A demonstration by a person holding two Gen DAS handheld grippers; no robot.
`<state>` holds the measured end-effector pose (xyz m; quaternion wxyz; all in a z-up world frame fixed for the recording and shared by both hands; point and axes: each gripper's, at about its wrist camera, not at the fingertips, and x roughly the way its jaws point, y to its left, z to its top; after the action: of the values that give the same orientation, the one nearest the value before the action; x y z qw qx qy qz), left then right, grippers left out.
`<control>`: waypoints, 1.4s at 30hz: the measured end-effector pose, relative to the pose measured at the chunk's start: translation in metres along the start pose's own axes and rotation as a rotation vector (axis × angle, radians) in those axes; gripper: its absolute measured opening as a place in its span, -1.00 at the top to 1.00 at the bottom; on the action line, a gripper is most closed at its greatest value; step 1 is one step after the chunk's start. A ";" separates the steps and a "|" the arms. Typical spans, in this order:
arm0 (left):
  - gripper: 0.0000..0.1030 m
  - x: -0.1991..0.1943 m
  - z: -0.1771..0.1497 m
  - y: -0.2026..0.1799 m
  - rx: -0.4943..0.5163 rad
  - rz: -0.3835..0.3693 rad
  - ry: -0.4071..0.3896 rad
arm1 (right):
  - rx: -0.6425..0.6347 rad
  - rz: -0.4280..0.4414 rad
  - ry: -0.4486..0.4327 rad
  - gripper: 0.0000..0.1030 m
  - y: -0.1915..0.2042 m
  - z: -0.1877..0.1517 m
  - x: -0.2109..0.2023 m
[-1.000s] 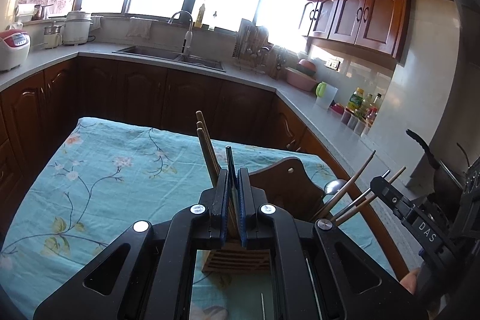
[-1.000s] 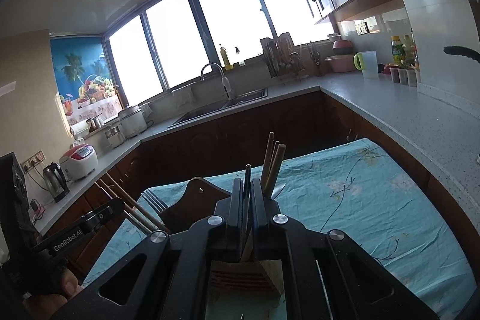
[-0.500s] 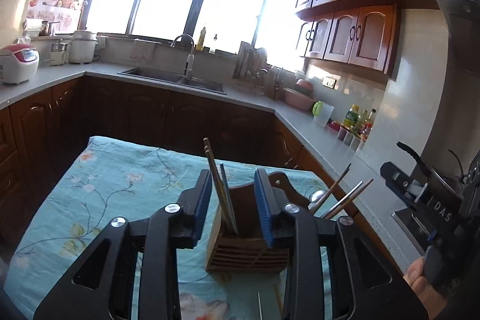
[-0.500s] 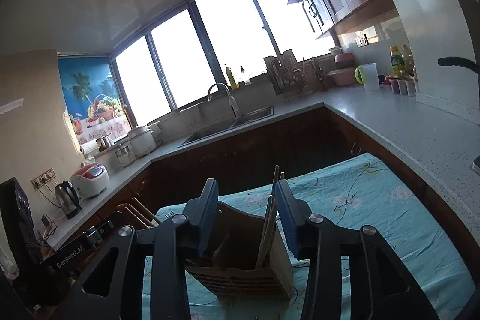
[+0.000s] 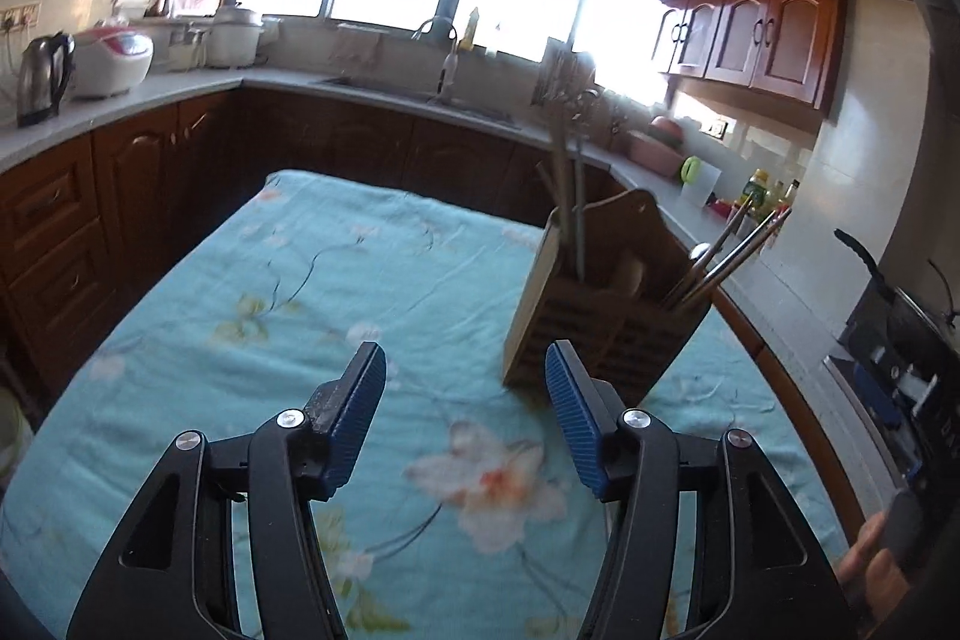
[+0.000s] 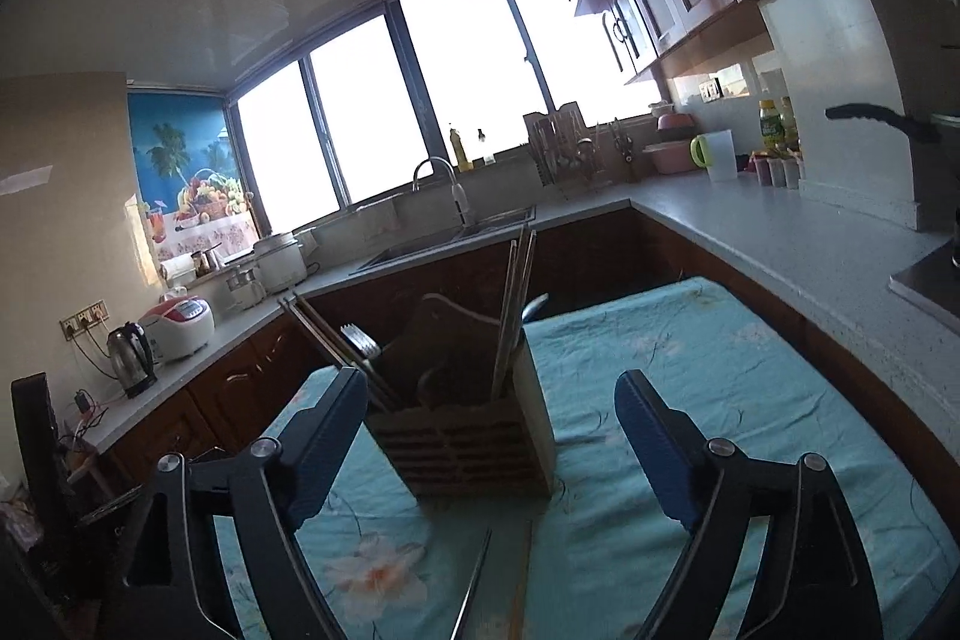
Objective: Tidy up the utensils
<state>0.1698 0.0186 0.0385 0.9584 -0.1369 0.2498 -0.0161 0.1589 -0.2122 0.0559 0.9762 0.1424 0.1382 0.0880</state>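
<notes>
Utensils stand in a wooden holder (image 5: 606,316) on the counter (image 5: 336,280), which is covered with a blue flowered cloth.

In the left wrist view, the left part of the cloth is bare and wide, up to its far edge before the dark cabinets (image 5: 138,196). The left claw (image 5: 465,388) is over this bare cloth, its jaws are opening and nothing is between them. The holder stands to the right of the claw, near the right edge of the cloth, apart from the blue pads (image 5: 354,412). Chopsticks (image 5: 567,196) stand upright in its left compartment, and more sticks (image 5: 729,250) lean out over its right side. At the far right edge a hand (image 5: 864,562) holds a dark device, partly out of view.

In the right wrist view, a kettle (image 6: 132,358) and a rice cooker (image 6: 180,328) sit far left by the wall. The right claw (image 6: 492,418) is wide and its jaws are opening; the holder (image 6: 474,442) shows between the two fingers but beyond them, not touched. A fork (image 6: 360,340) and leaning sticks are in its left part, upright chopsticks (image 6: 516,304) in its right. Two thin utensils (image 6: 498,580) lie on the cloth just before the holder, at the bottom edge. To the right, the cloth is free up to its edge beside the grey worktop (image 6: 780,232).
</notes>
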 end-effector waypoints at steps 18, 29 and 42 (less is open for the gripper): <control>-0.24 -0.057 -0.069 0.013 0.044 0.007 0.018 | -0.002 -0.020 0.092 -0.76 -0.004 -0.078 -0.066; -0.94 -0.106 -0.085 0.009 0.099 0.044 -0.192 | -0.132 -0.037 -0.089 -1.00 0.014 -0.074 -0.112; -0.94 -0.098 -0.112 0.014 0.143 0.129 -0.174 | -0.240 -0.130 -0.107 -1.00 0.017 -0.108 -0.115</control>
<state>0.0298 0.0137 -0.0130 0.9829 -0.0525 0.1721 0.0396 0.0155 -0.1932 -0.0104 0.9958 0.0198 0.0834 0.0328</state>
